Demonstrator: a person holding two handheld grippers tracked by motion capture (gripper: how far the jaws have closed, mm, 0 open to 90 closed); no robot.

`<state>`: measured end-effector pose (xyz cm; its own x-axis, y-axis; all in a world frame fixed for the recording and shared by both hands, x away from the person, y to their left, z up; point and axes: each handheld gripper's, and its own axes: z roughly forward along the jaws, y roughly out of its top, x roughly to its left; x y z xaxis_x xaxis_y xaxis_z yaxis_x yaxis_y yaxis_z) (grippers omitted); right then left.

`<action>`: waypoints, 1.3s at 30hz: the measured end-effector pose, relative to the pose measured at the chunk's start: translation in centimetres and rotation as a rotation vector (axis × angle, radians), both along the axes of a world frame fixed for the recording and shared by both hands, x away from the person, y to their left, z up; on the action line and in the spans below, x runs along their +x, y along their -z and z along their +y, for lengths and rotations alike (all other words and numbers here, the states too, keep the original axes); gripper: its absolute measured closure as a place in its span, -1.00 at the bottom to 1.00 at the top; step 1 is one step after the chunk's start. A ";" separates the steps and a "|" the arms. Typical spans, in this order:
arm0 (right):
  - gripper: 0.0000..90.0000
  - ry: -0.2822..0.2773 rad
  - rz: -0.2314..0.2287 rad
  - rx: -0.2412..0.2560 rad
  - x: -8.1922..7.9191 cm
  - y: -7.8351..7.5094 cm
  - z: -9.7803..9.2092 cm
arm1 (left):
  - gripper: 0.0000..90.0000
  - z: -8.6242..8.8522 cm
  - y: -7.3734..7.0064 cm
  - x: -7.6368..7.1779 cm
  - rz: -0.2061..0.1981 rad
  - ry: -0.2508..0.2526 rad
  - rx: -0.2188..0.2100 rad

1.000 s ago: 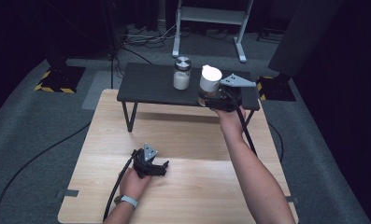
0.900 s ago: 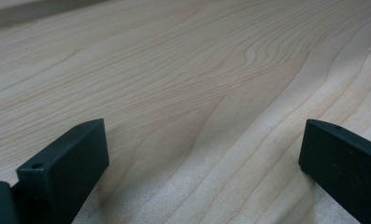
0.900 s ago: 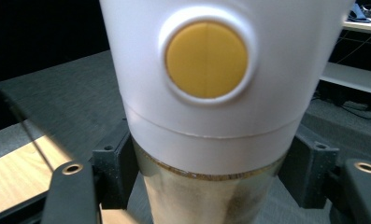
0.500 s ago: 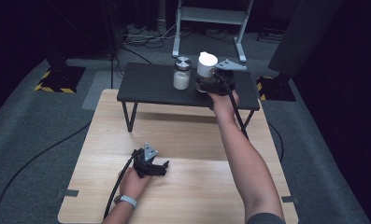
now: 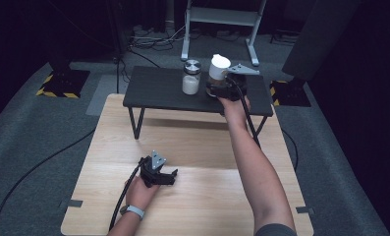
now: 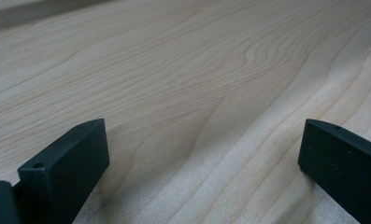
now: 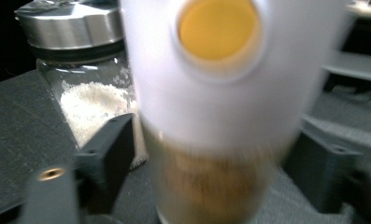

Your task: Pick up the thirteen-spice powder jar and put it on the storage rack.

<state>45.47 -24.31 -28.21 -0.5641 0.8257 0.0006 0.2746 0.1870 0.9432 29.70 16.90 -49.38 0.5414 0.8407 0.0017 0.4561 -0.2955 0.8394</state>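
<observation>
Left gripper (image 5: pixel 167 178) first, nearest to me: resting low on the light wooden table (image 5: pixel 197 206), jaws spread wide with nothing between them, bare wood grain (image 6: pixel 197 93) running under both in the left gripper view. I read it as parked, kept out of the work while the other hand reaches. Next entry, my right forearm (image 5: pixel 254 167), stretched long across the wooden table toward the small black side table (image 5: pixel 153 88) that stands on thin legs at the far edge; the reach is long because the goods sit up there. Right gripper (image 5: pixel 221 89), at the near side of that black top: jaws closed around the lower body of a clear shaker jar with a white cap (image 5: pixel 219 69), its contents brownish, a yellow round on the cap (image 7: pixel 218 28) facing the right gripper view. That view is smeared, so I cannot tell whether the jar's base is touching the black top or just above it. I judge the grip to be low on the body so the jar stays upright and the cap clear. Just beside it, to its left in the high view: a glass jar with a metal lid (image 5: pixel 191 76), white grains inside, standing upright on the black top, close to the held jar yet apart from it. Beyond: grey floor, a metal stand's legs (image 5: pixel 219 29).
</observation>
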 end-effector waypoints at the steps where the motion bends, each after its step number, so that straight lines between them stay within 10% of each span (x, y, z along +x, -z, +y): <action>1: -0.64 -0.005 0.002 0.007 -0.1 0.1 -0.3 | -0.96 0.0 0.0 0.0 0.000 0.000 0.000; 24: -0.70 -0.116 -0.053 0.028 -8.7 3.1 -6.4 | -0.96 0.0 0.0 0.0 -0.001 0.002 0.003; 39: -0.72 -0.161 0.007 -0.064 -12.3 8.8 -8.1 | -0.96 0.0 0.0 0.0 0.000 0.001 0.002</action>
<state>33.18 -32.45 -37.01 -0.6892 0.7232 -0.0446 0.2429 0.2886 0.9261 29.72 16.92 -49.36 0.5424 0.8401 0.0035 0.4558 -0.2977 0.8388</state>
